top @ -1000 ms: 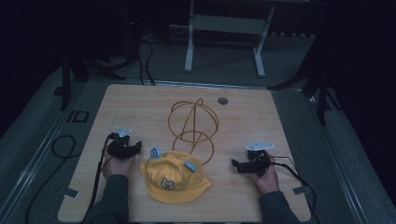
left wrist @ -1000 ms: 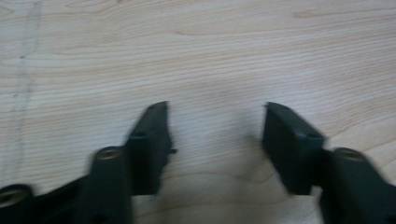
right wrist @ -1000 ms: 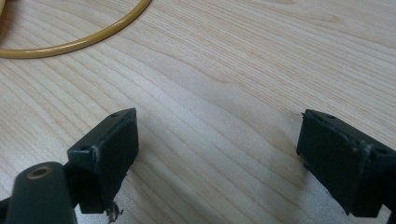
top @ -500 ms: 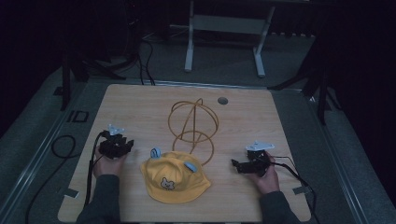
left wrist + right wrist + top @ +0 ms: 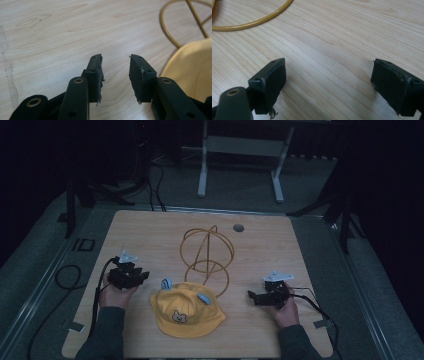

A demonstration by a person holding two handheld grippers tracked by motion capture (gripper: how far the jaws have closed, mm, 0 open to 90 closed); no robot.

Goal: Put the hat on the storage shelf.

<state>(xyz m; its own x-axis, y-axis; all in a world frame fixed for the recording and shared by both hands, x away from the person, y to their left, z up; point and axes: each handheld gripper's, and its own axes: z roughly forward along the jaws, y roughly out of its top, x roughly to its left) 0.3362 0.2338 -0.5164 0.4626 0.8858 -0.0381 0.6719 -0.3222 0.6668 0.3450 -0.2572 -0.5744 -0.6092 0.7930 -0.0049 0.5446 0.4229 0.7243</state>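
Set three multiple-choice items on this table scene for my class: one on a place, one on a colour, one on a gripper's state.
1. Where does the hat lie?
A. between the two grippers, in front of the wire stand
B. on top of the stand
C. at the table's far edge

2. What colour is the hat?
A. red
B. yellow
C. green

3. How do the right gripper's jaws stand?
A. shut on the hat
B. shut on nothing
C. open, nothing between them

Key: 1 A, the high view shows it flat on the table between the left gripper and the right. 2 B, crown and brim are yellow. 3 C, bare wood shows between the jaws.
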